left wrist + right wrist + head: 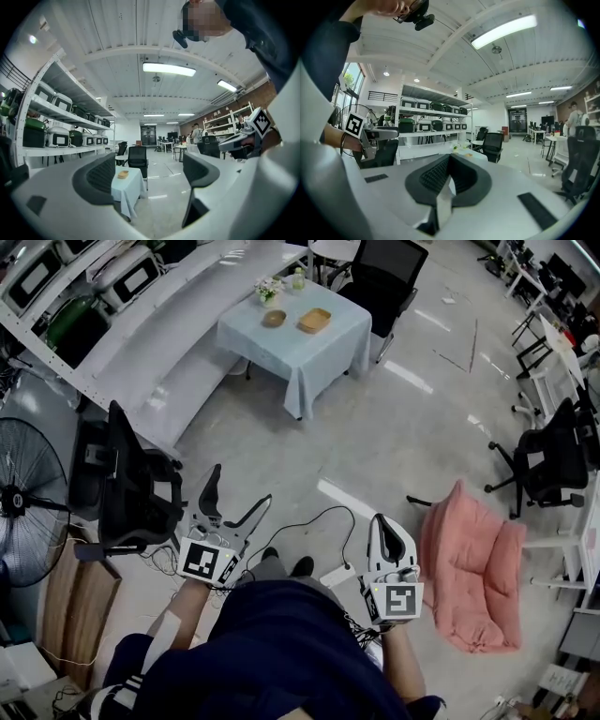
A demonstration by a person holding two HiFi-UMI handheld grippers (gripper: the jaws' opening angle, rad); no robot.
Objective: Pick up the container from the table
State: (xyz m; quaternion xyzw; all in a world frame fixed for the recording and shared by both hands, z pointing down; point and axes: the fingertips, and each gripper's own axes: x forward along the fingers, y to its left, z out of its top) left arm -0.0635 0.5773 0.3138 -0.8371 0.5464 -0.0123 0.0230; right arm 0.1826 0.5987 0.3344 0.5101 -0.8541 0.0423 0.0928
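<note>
The shallow wooden container (315, 320) lies on a small table with a pale blue cloth (314, 362) far ahead across the floor. A small bowl (274, 319) and a little flower pot (269, 289) share that table. In the left gripper view the container (123, 174) shows small, between the jaws but far off. My left gripper (240, 486) is held low in front of the person, open with nothing in it. My right gripper (382, 523) is beside it, its pads (449, 176) pressed together on nothing. Both are far from the table.
A black office chair (127, 488) and a standing fan (23, 498) are close on the left. A long white shelf unit (141, 324) runs along the left wall. A pink cushion (473, 573) lies on the right. Another black chair (389, 277) stands behind the table. Cables (328, 521) cross the floor.
</note>
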